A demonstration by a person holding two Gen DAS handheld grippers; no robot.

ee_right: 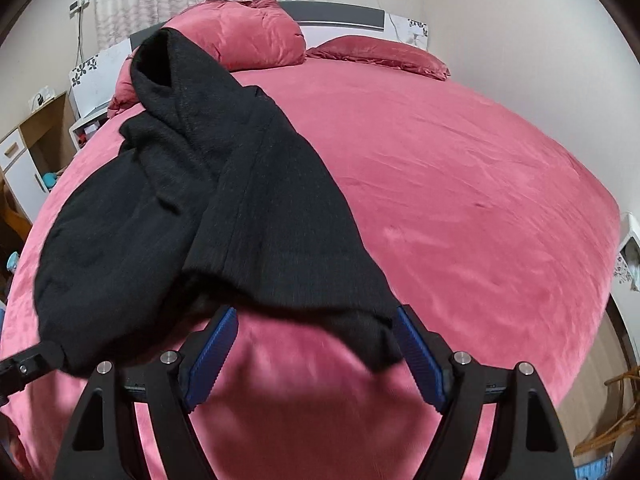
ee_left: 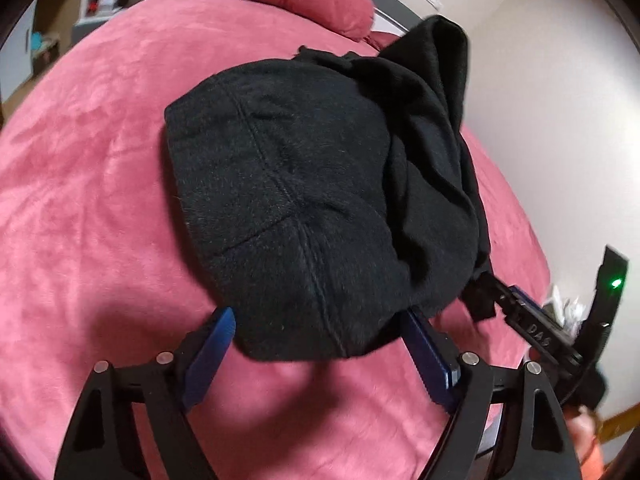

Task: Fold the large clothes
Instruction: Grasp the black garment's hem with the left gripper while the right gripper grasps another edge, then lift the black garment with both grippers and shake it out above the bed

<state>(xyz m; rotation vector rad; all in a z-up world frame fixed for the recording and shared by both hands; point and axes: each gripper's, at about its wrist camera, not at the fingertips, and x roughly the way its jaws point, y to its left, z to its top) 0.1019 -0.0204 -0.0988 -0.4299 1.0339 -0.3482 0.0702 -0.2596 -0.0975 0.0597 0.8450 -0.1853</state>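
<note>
A black fleece garment (ee_left: 304, 200) lies bunched in a thick pile on the pink bed (ee_left: 80, 200). Its near edge lies between my left gripper's (ee_left: 320, 320) open blue fingers (ee_left: 218, 334). The right gripper shows at the right of this view, at the garment's right edge (ee_left: 532, 320). In the right wrist view the same garment (ee_right: 224, 216) stretches from the left toward the pillows. My right gripper (ee_right: 316, 320) is open, and the garment's near edge lies between its fingers (ee_right: 412, 340). The left gripper's tip (ee_right: 28, 360) touches the garment's left end.
Two pink pillows (ee_right: 248, 36) lie at the headboard (ee_right: 340, 14). A bedside cabinet (ee_right: 36, 148) stands at the left and a wooden chair (ee_right: 616, 420) at the right of the bed. The white wall (ee_left: 540, 100) is close on the right.
</note>
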